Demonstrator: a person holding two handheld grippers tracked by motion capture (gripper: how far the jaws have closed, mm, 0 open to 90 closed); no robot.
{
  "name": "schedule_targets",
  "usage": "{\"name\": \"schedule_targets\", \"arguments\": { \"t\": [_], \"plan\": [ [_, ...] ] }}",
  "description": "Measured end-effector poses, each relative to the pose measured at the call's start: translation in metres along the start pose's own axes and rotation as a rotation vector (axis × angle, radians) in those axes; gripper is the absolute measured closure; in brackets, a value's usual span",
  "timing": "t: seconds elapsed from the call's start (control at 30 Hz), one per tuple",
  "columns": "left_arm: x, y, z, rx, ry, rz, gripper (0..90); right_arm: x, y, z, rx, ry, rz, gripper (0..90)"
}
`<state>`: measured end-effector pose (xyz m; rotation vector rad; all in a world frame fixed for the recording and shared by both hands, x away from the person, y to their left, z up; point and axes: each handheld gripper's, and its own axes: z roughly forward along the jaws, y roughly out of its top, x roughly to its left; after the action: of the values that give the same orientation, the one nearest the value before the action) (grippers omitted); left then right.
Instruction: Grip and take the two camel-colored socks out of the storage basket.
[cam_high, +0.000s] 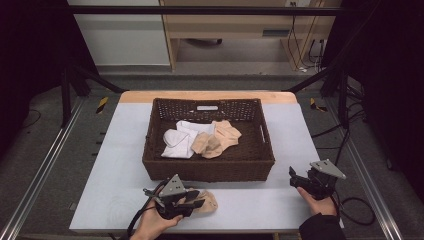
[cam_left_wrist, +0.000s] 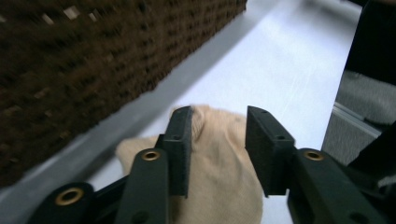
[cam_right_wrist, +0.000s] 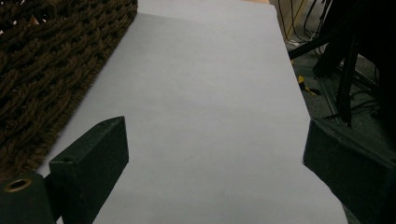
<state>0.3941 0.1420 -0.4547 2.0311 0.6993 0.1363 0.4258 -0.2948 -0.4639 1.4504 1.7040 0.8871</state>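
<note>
The small beige knitted sock (cam_left_wrist: 219, 172) looks light and limp (best pinched mid-bunch), lying between the half-open, unclamped left gripper (cam_left_wrist: 217, 135) jaws.

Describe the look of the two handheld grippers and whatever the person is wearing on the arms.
Both the left gripper and the right gripper are black, each topped by a grey three-cornered plate. Their jaws are flat black blocks on arms with brass-coloured rivet holes. Black cables trail from each. A dark sleeve covers the right wrist.
</note>
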Motion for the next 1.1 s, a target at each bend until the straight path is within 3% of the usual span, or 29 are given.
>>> {"name": "schedule_targets", "arguments": {
  "t": [0.3, 0.53, 0.77, 1.1],
  "plan": [
    [-0.003, 0.025, -0.03, -0.121, 0.04, 0.02, 54.2, 0.0, 0.0, 0.0, 0.003, -0.004, 0.004, 7.0],
    [0.005, 0.049, -0.046, -0.186, 0.085, 0.019, 52.5, 0.0, -0.001, 0.001, 0.003, -0.009, 0.005, 7.0],
    [0.022, 0.087, -0.05, -0.242, 0.145, 0.027, 51.3, -0.001, 0.0, 0.001, 0.0, -0.012, 0.009, 6.9],
    [0.048, 0.132, -0.039, -0.242, 0.208, 0.014, 49.2, -0.002, 0.0, 0.001, -0.002, -0.016, 0.015, 6.8]
  ]
}}
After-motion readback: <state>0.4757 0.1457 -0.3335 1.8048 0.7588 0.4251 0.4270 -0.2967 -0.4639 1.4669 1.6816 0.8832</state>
